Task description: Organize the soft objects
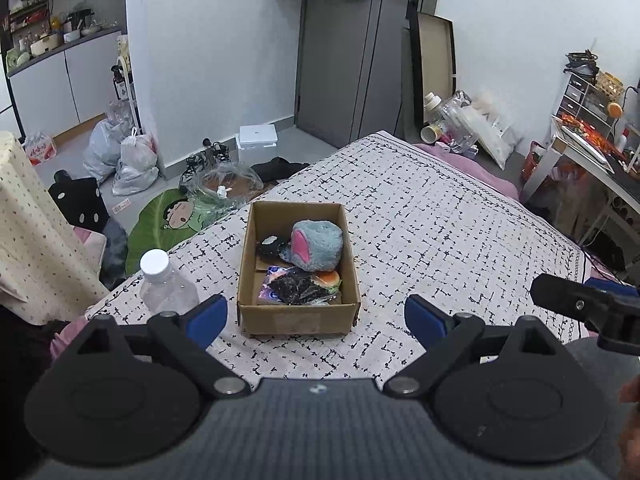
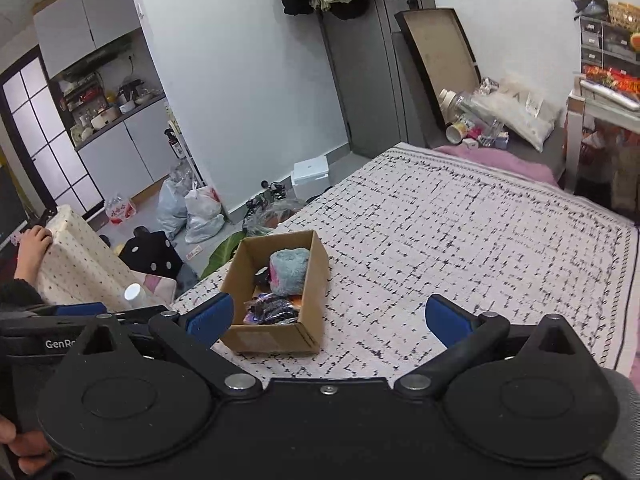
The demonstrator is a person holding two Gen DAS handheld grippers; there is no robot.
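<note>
fluffy blue-grey plush (image 1: pixel 318 249) with pink patch fills the cardboard box (image 1: pixel 298 320).

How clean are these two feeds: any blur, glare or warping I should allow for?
Left wrist view: sharp on the cardboard box, lit flat and evenly, no glare; the fisheye bows the door and darkens the corners. Right wrist view: softer, the bedspread print slightly smeared, walls bowed too.

The left gripper (image 2: pixel 60 322) has the white letters "GenRo" on its black side; the rest of the word is hidden.
</note>
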